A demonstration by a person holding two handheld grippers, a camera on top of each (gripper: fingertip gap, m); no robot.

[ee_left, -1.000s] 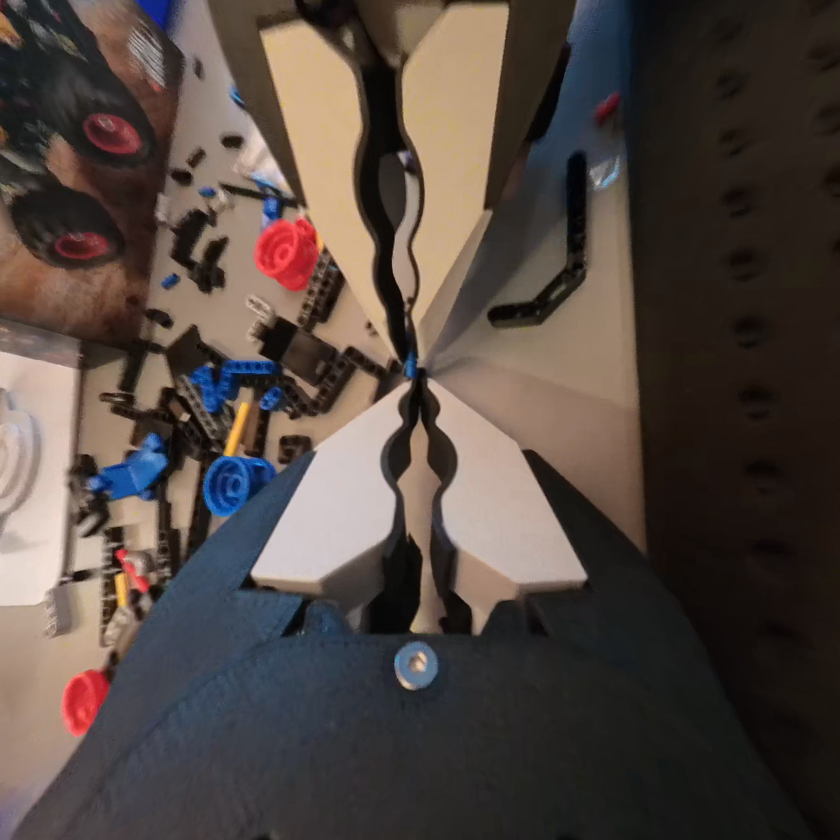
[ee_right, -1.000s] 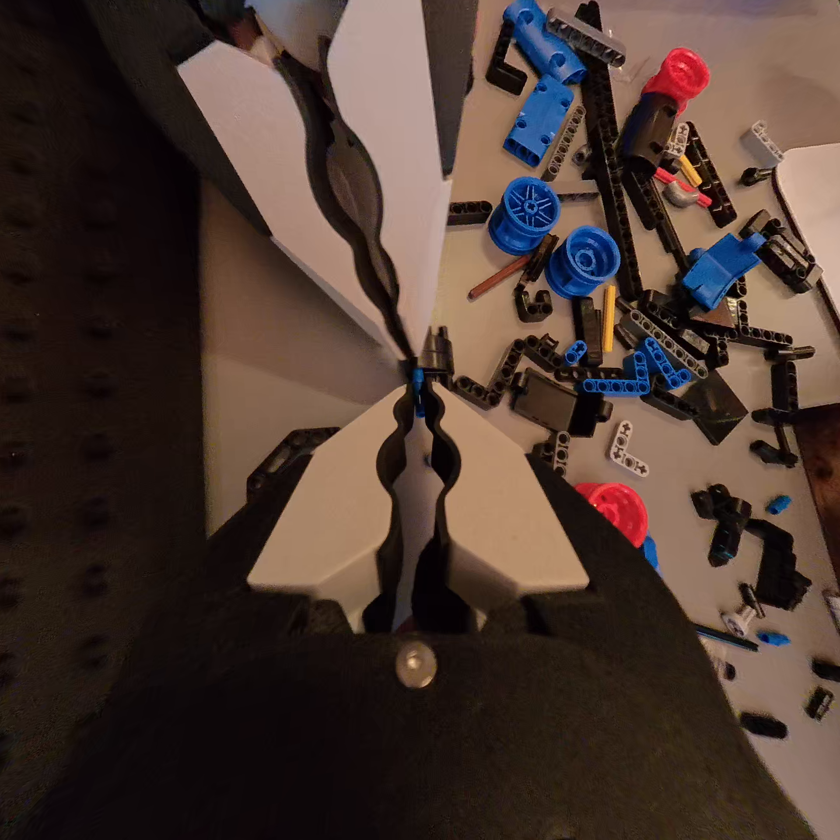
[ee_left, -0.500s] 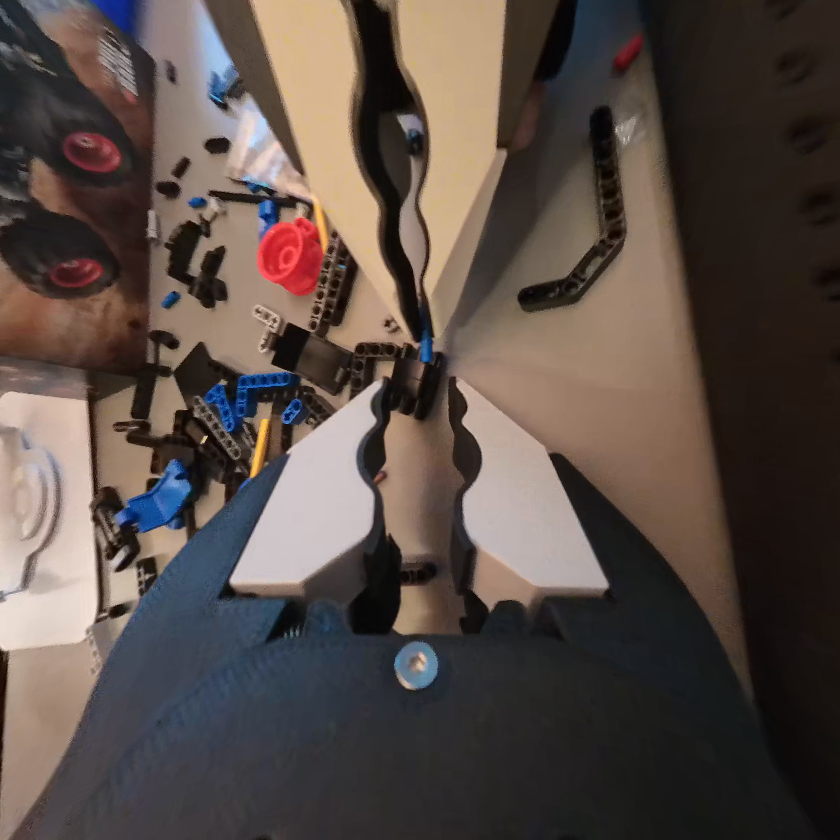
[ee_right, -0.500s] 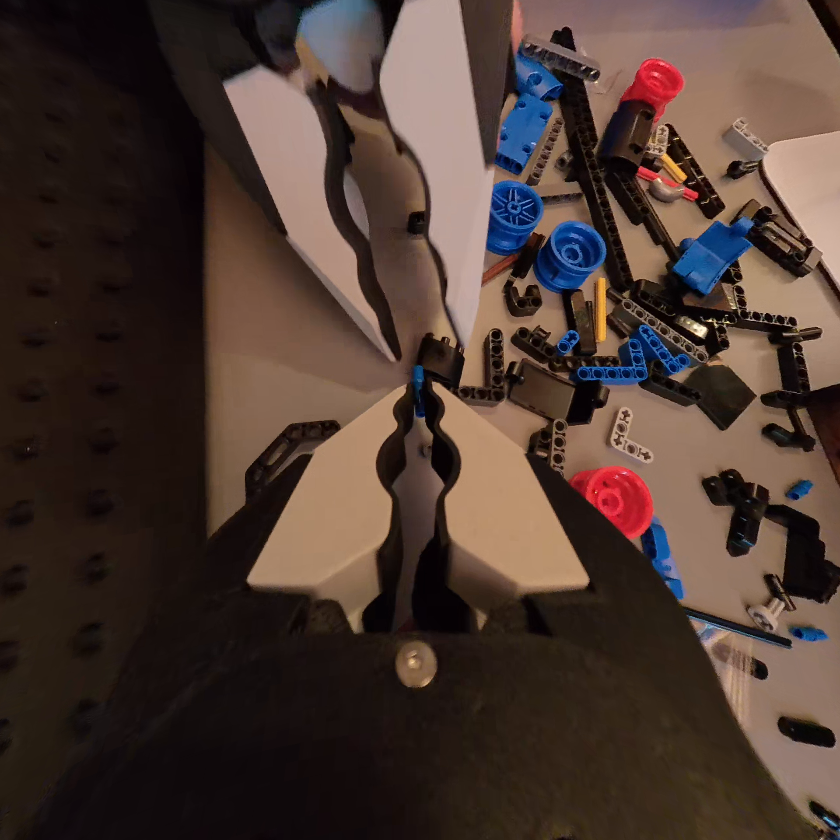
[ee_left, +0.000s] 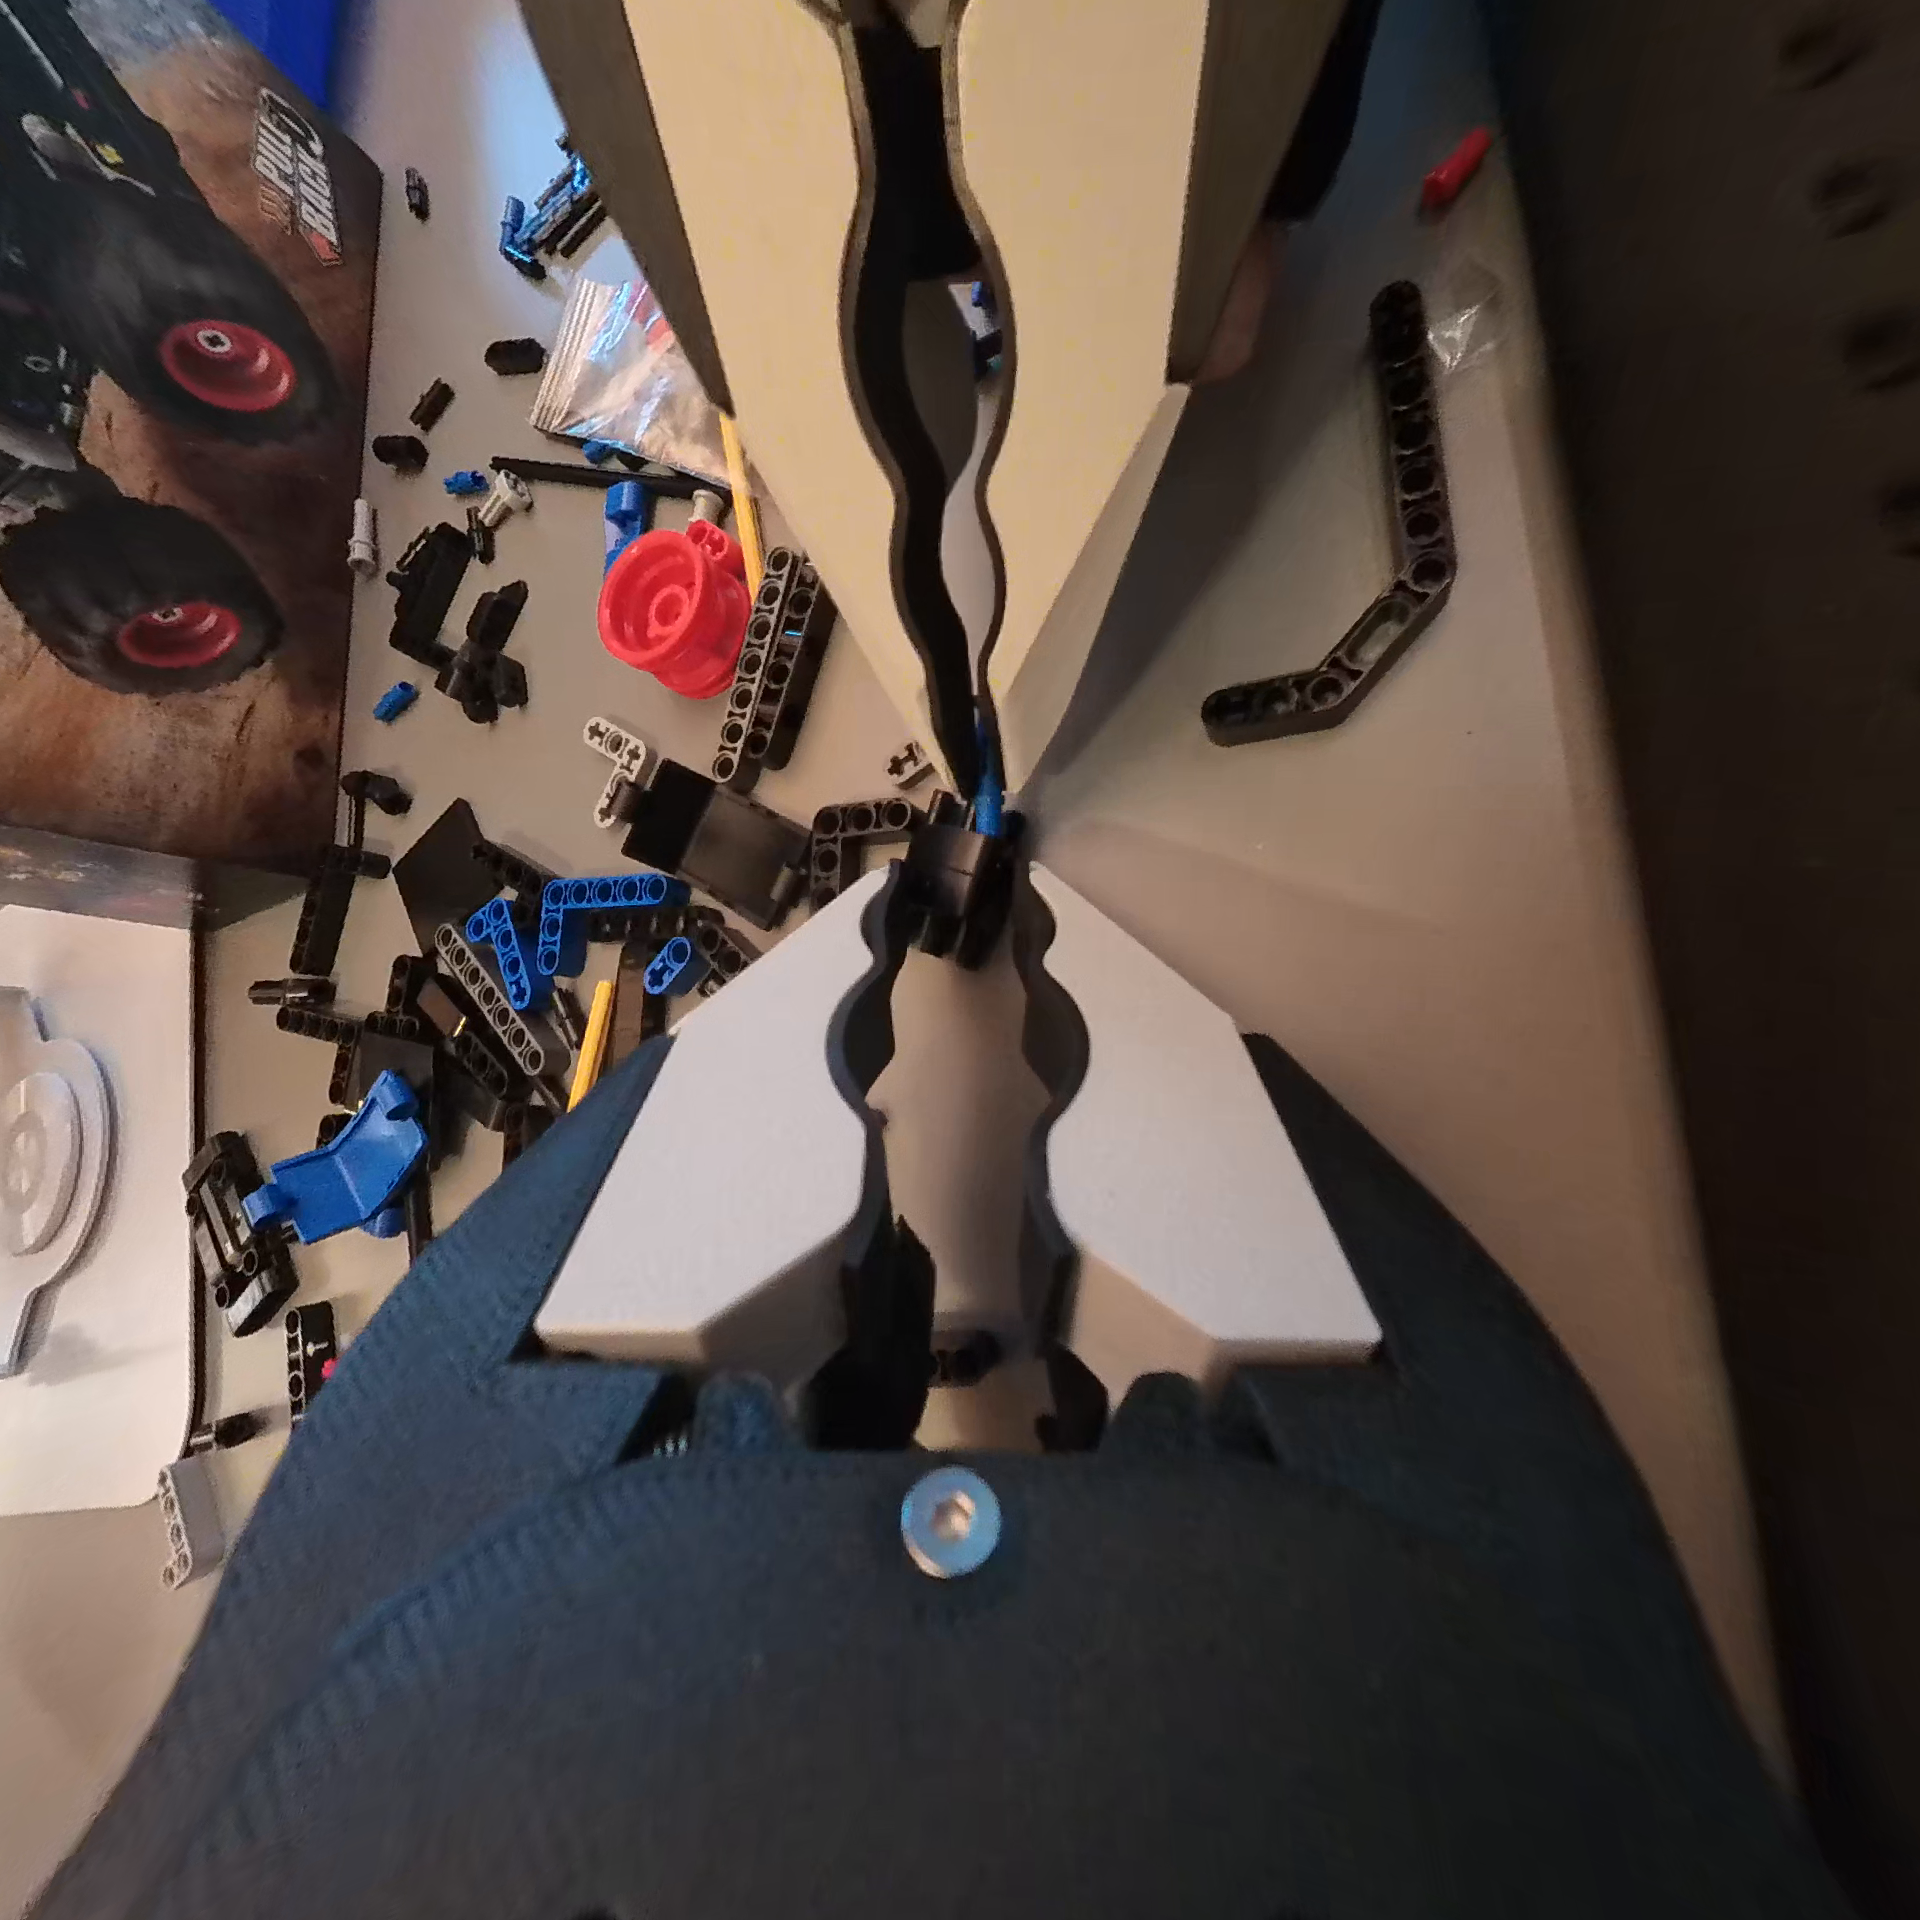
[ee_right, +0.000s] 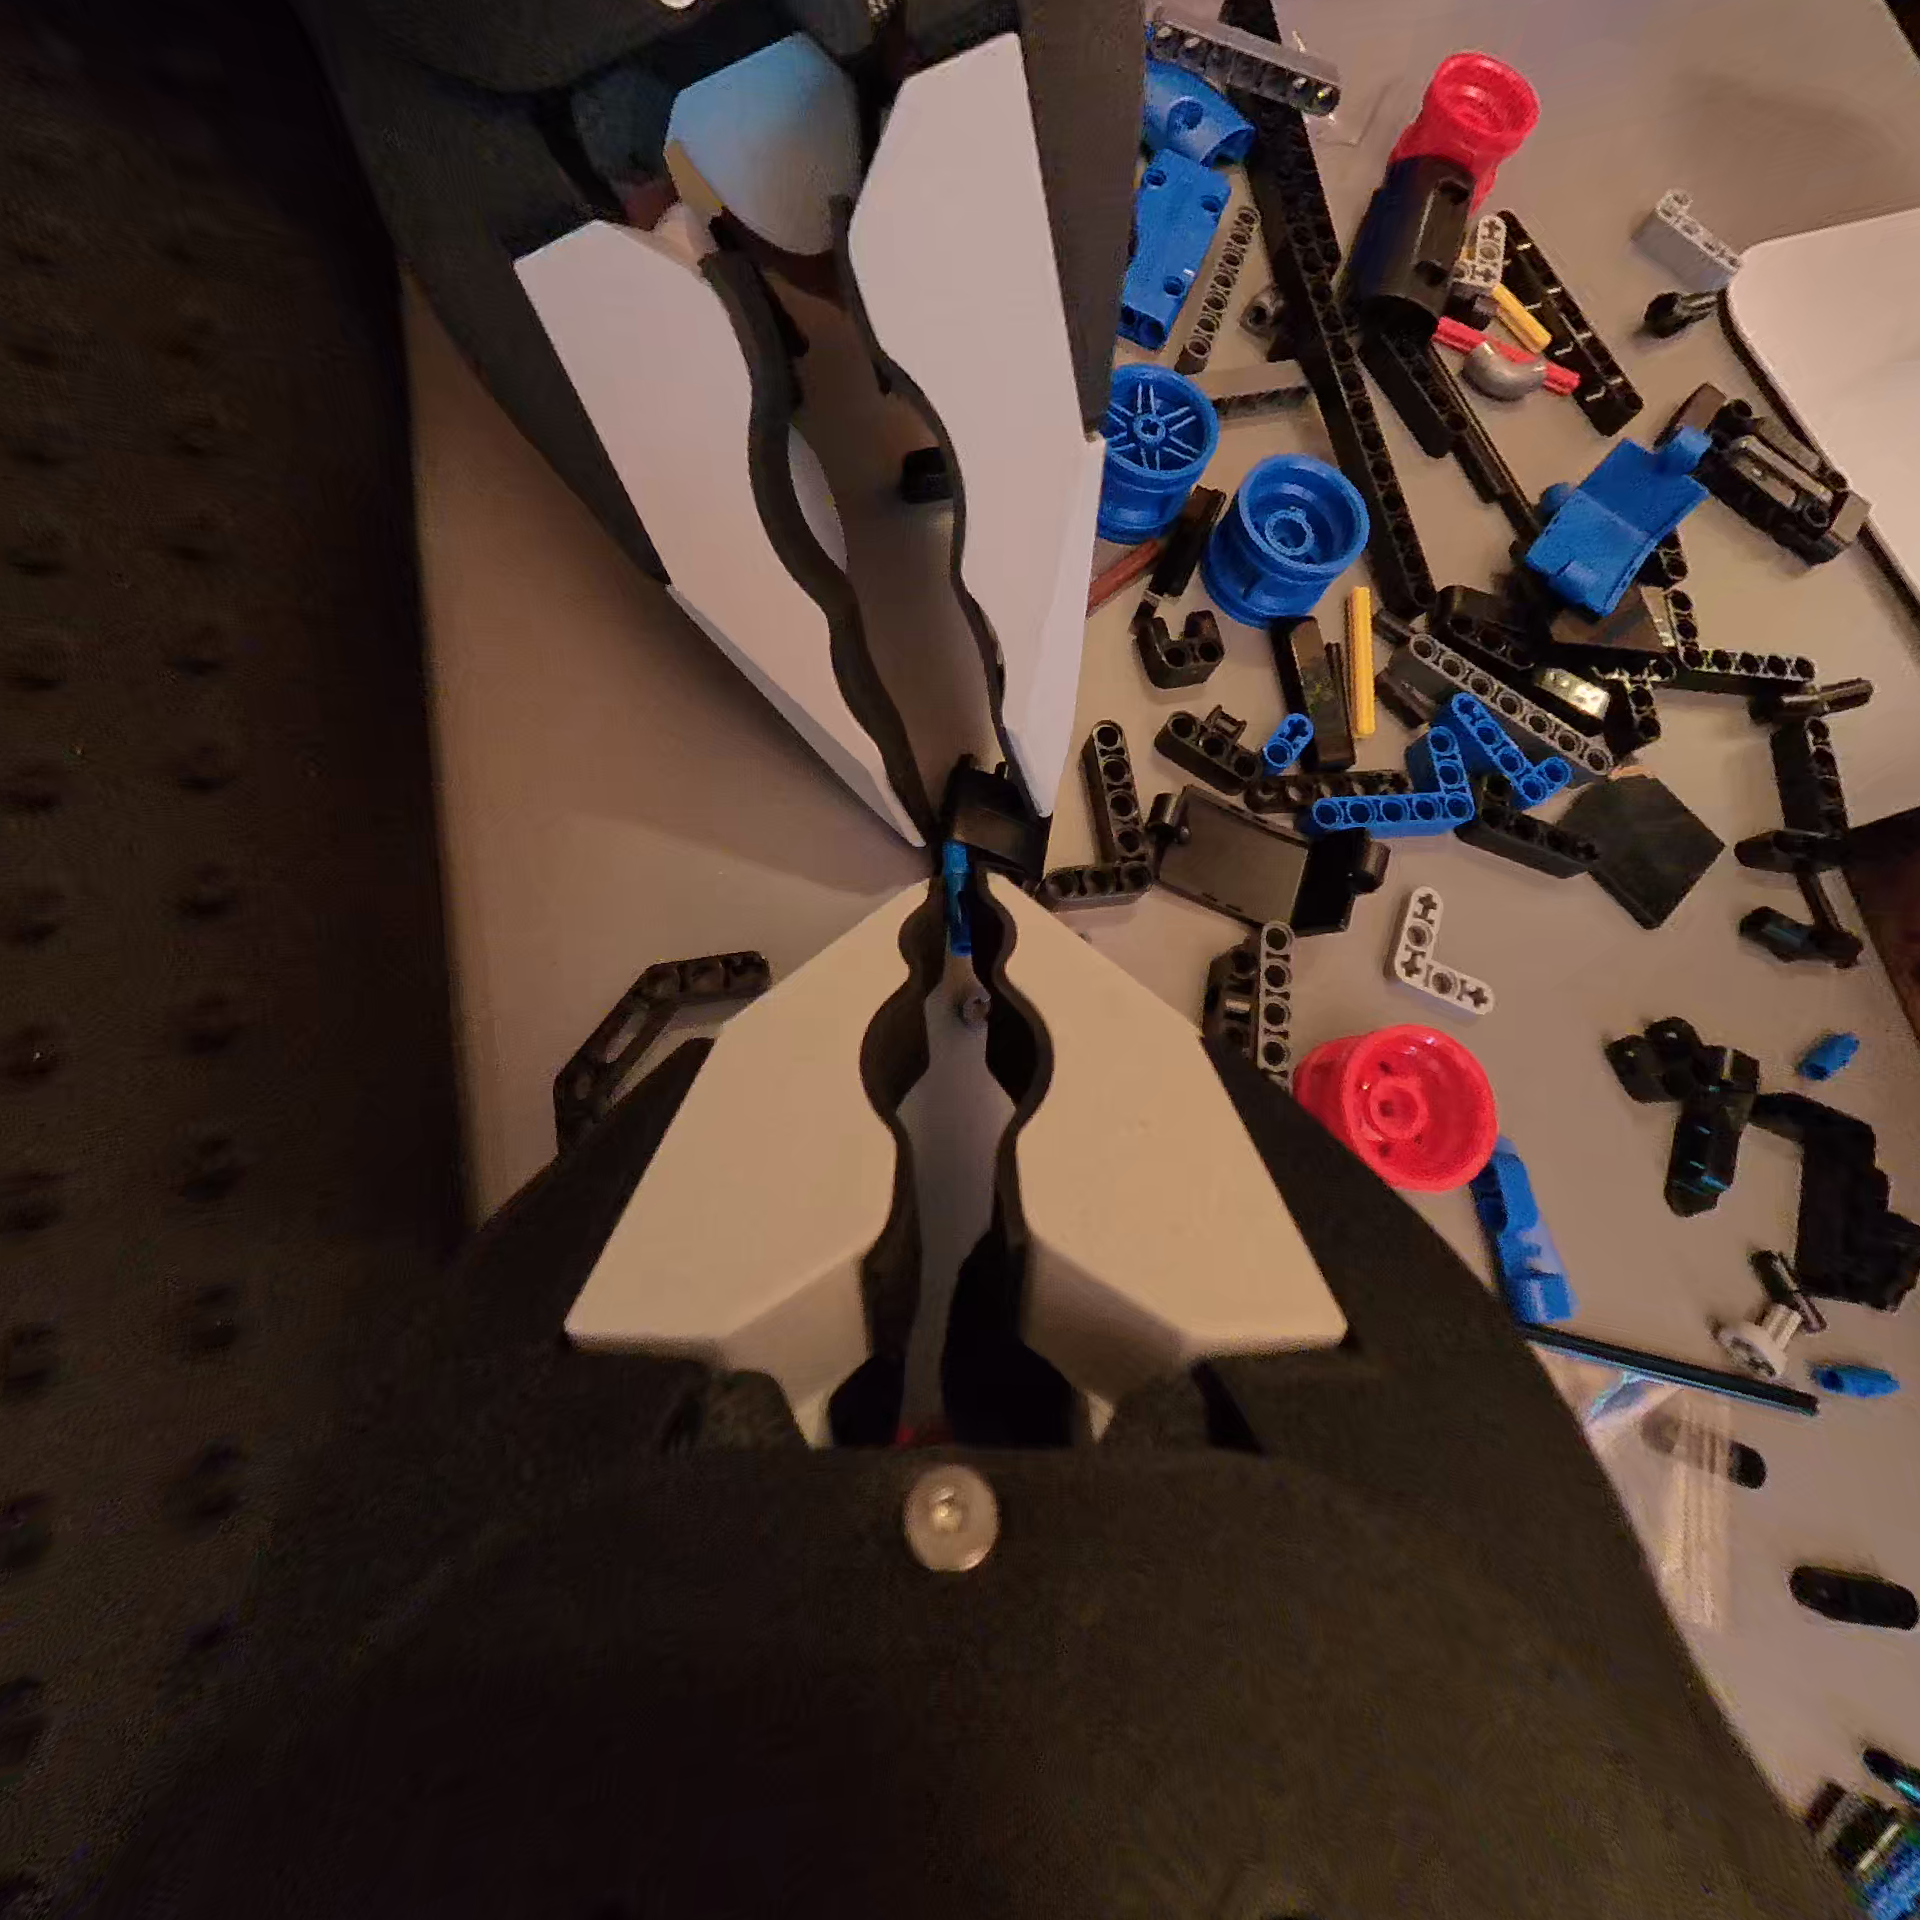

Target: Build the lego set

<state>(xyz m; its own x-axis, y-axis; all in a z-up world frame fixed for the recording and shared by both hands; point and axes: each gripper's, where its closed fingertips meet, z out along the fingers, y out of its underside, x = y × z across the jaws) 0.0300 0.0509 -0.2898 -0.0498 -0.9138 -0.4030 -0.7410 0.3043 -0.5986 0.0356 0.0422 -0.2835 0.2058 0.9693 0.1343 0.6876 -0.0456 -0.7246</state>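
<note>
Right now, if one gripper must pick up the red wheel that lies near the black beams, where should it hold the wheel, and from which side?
Probably grip the red wheel across its round outer rim, coming from above. It lies tilted, hub face showing. A blue piece touches its lower right edge, so place the fingers on the freer sides.

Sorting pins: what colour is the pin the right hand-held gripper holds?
Blue pin; right wrist view shows it best.
</note>
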